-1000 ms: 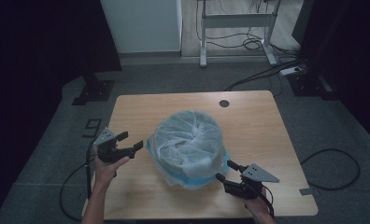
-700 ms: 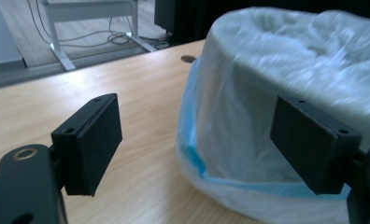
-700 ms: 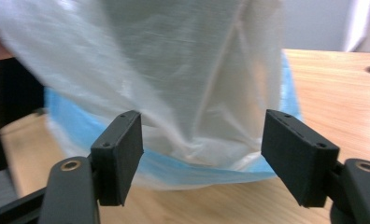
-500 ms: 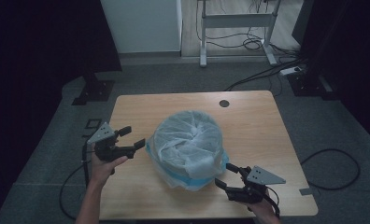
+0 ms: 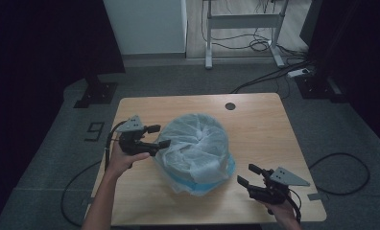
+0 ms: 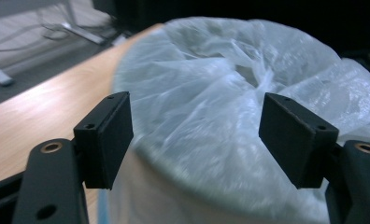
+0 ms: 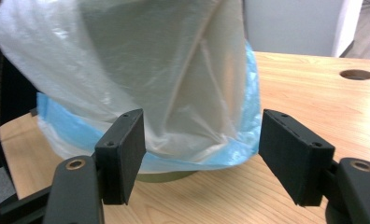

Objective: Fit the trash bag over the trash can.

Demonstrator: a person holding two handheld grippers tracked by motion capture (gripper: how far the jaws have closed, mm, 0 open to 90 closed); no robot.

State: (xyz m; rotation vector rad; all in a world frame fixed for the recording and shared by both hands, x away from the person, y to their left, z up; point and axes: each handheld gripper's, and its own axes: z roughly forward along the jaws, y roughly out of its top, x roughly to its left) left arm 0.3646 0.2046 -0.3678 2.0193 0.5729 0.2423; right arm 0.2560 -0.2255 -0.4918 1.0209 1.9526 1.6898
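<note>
A round bin (image 5: pixel 195 148) stands mid-table, covered by a crinkled white plastic bag whose folds gather at the top centre; a blue bag edge (image 7: pixel 246 135) hangs out underneath near its base. My left gripper (image 5: pixel 158 136) is open at the bin's upper left, its tips close to the rim. From the left gripper view the bag (image 6: pixel 220 93) spreads between both open jaws. Near the front right of the table my right gripper (image 5: pixel 249 175) is open, a short way off the bin's lower right. In the right gripper view the bag (image 7: pixel 164 70) hangs just ahead of the jaws.
The wooden table (image 5: pixel 274 129) has a round cable hole (image 5: pixel 230 106) at its far edge. Bare wood lies to the right and behind the bin. On the floor beyond are a desk frame (image 5: pixel 241 21), cables and a power strip (image 5: pixel 301 73).
My left gripper has risen and moved toward the bin's upper left rim. My right gripper has drawn back a little toward the front right corner. The bin stands as before.
</note>
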